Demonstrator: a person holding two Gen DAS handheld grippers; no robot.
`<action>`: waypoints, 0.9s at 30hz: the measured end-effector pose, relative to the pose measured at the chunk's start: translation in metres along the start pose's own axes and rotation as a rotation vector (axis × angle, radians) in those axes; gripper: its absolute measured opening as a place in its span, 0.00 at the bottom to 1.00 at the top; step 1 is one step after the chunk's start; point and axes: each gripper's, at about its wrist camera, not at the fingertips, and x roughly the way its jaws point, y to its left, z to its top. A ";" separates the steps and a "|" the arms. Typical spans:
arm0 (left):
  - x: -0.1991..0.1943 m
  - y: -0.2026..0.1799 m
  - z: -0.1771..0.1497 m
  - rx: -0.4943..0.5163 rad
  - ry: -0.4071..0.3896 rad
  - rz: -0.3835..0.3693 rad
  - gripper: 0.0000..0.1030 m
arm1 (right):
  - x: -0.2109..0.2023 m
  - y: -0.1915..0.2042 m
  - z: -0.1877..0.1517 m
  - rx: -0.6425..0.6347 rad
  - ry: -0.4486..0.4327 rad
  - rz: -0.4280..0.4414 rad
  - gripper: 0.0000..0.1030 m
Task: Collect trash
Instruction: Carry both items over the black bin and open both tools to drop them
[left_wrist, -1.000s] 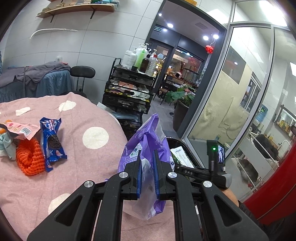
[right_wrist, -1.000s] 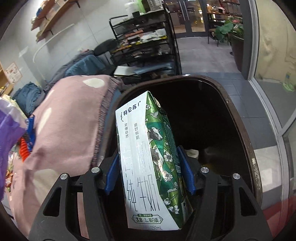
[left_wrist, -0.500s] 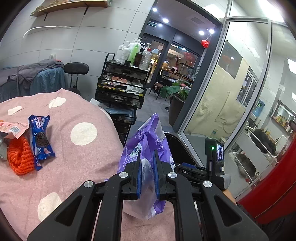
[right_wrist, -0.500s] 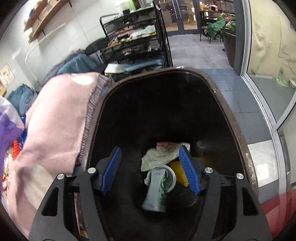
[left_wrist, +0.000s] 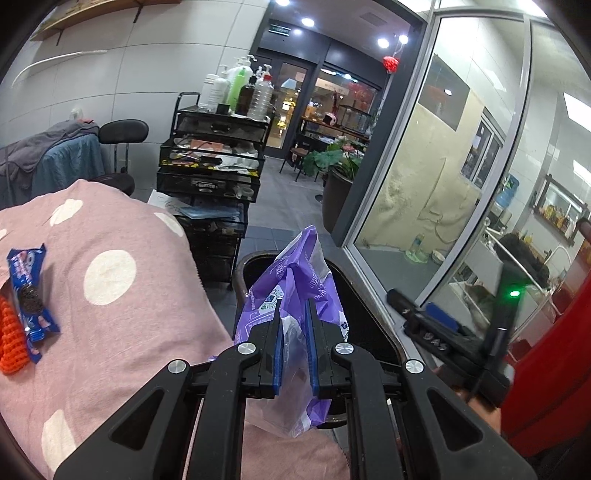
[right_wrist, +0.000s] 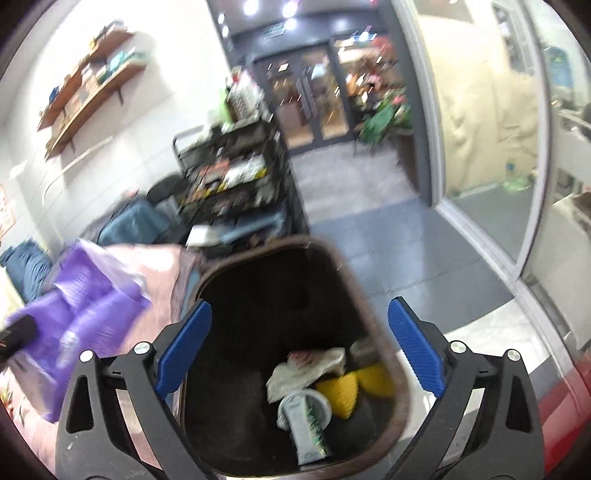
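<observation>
The left tool (left_wrist: 294, 350) pinches the purple bag (left_wrist: 295, 295) by the bin (right_wrist: 384, 354). The right tool (right_wrist: 299, 350) is wide, holding nothing. The floppy bag might slip and miss the bin, or catch its rim.

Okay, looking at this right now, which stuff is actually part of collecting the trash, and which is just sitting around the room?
Part of the job:
- purple bag, clamped in the left gripper
- trash bin, milk carton inside
- right gripper, open above the bin
- cookie wrapper and orange net on the pink tablecloth

Just lying about:
- black cart with bottles
- potted plant
- chair
</observation>
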 end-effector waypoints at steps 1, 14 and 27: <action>0.004 -0.002 0.001 0.004 0.010 -0.003 0.11 | -0.004 -0.002 0.003 0.004 -0.016 -0.004 0.95; 0.069 -0.019 0.010 0.032 0.164 -0.029 0.11 | -0.031 -0.035 0.023 0.097 -0.106 -0.037 0.95; 0.093 -0.020 0.001 0.017 0.266 0.015 0.79 | -0.032 -0.039 0.025 0.105 -0.085 -0.023 0.95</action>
